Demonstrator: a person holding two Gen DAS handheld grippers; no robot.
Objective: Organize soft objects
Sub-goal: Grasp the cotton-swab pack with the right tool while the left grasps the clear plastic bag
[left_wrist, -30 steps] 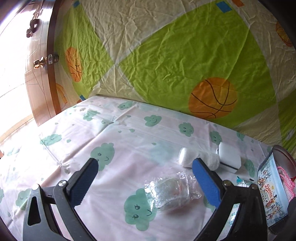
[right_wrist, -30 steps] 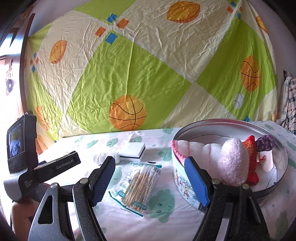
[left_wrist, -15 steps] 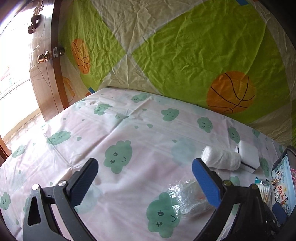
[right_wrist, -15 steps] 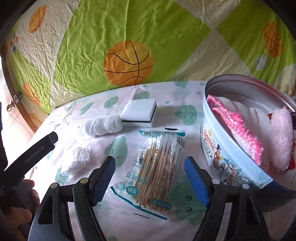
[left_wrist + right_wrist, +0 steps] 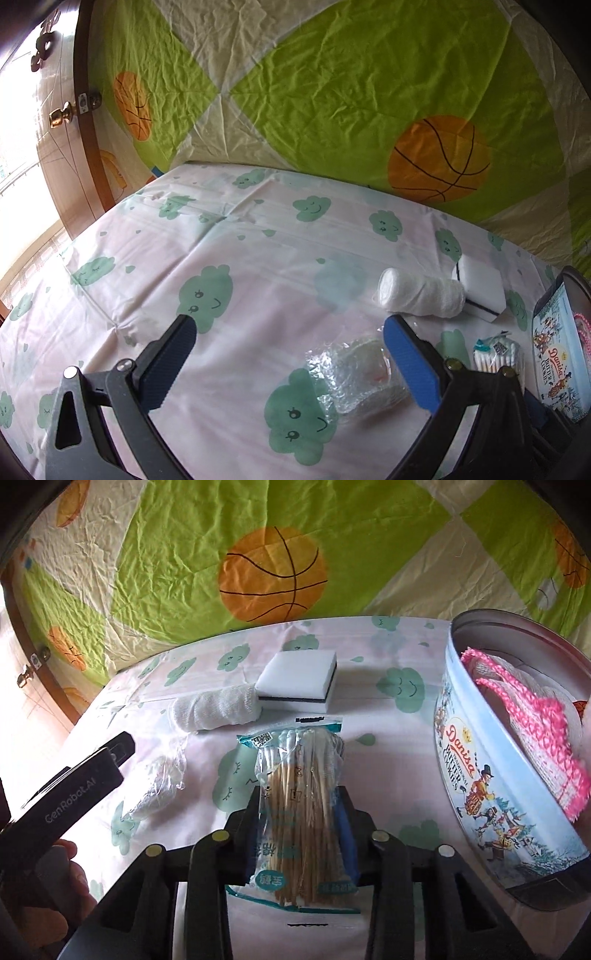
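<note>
My right gripper point(image 5: 301, 801) is shut on a clear bag of cotton swabs point(image 5: 301, 775) lying on the cloud-print sheet; the bag also shows in the left wrist view point(image 5: 496, 356). My left gripper point(image 5: 288, 339) is open and empty, low over the sheet. A crinkly clear plastic packet point(image 5: 358, 373) lies by its right finger; it also shows in the right wrist view point(image 5: 157, 782). A white gauze roll point(image 5: 419, 291) point(image 5: 216, 710) and a white sponge point(image 5: 480, 286) point(image 5: 297, 681) lie farther back.
A round Danisa cookie tin point(image 5: 491, 782) stands at the right, holding a pink-trimmed cloth point(image 5: 532, 731) and other soft things; its side shows in the left wrist view point(image 5: 559, 354). A basketball-print sheet point(image 5: 332, 92) hangs behind the bed. A wooden door point(image 5: 59, 122) is at the left.
My right gripper moved forward and down and shut on the cotton swab bag. My left gripper shifted a little, still open; the plastic packet now sits by its right finger.
</note>
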